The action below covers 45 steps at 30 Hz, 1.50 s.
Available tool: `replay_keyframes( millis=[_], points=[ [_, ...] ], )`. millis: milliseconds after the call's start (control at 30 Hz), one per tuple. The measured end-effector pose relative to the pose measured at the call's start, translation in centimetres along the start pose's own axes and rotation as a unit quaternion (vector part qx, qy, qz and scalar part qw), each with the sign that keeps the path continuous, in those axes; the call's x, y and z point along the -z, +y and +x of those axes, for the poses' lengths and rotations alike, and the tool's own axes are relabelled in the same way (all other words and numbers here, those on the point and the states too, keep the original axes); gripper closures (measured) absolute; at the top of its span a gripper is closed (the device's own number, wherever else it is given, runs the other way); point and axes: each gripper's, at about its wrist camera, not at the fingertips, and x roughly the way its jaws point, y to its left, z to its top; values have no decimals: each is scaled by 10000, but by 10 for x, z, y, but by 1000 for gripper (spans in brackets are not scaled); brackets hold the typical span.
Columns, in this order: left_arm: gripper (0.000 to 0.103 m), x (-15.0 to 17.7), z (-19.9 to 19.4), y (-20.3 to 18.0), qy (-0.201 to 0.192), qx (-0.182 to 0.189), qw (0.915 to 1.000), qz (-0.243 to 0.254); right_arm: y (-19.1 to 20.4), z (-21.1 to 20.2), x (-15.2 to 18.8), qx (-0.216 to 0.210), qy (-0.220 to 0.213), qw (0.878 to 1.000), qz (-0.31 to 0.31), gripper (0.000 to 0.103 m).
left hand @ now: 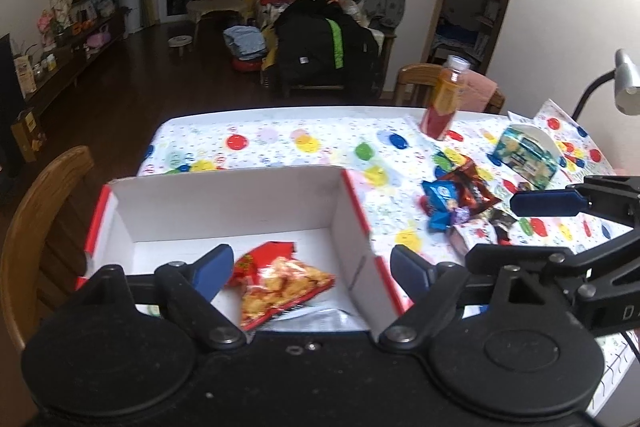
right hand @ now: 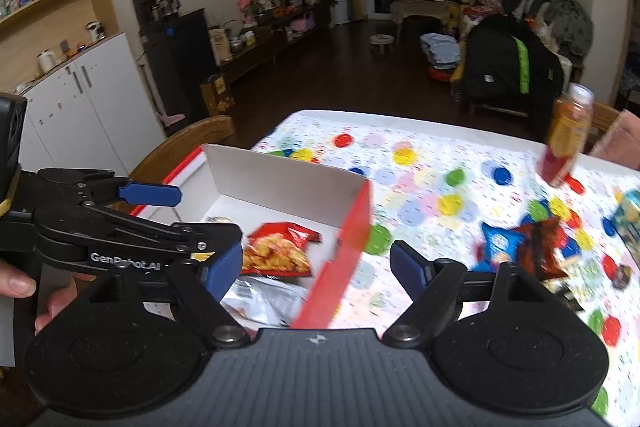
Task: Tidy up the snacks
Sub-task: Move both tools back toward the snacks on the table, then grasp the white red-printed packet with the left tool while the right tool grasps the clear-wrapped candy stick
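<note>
A white cardboard box [left hand: 224, 203] with red edges stands on the dotted tablecloth. Inside it lie a red snack packet [left hand: 280, 279] and a silver packet [left hand: 320, 317]. My left gripper [left hand: 312, 273] is open and empty, low over the box's near right corner, one finger inside and one outside the wall. In the right wrist view the same box [right hand: 280, 171] holds the red packet [right hand: 276, 251] and the silver packet [right hand: 264, 301]. My right gripper [right hand: 316, 267] is open and empty, straddling the box's red side wall. Loose snacks [left hand: 460, 203] lie in a heap to the right of the box.
An orange-and-red bottle [left hand: 444, 99] stands at the table's far edge, and a teal snack box [left hand: 524, 155] sits to the right of the heap. Wooden chairs [left hand: 44, 211] stand to the left of and behind the table. A lamp [left hand: 624, 83] leans in at the right. A hand [right hand: 20, 283] holds the left gripper's handle.
</note>
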Motion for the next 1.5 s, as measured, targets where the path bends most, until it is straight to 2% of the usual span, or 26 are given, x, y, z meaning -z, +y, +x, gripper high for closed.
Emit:
replay_keyframes(
  millis=[100,333,467,800,1033,1500],
  points=[
    [18,2,2,-15,19,90,9999,63,-15,-10,12,191,-78,9997,150,18],
    [13,5,11,-53,30,272,9994,207,-58,-31,45,523,-159,9977,400,17],
    [0,4,19,-76,-56,330,9991,273,-78,-37,63,704,-136,9964,452,17],
    [0,-7,58,-129,-17,512,9984,244,-116,-30,107,1054,158,9936,364,17],
    [0,-11,99,-160,253,518,9980,253,-140,-14,126,1025,398,9927,489,17],
    [1,-13,180,-203,875,439,9949,246,-162,28,144,806,795,9922,527,17]
  ],
)
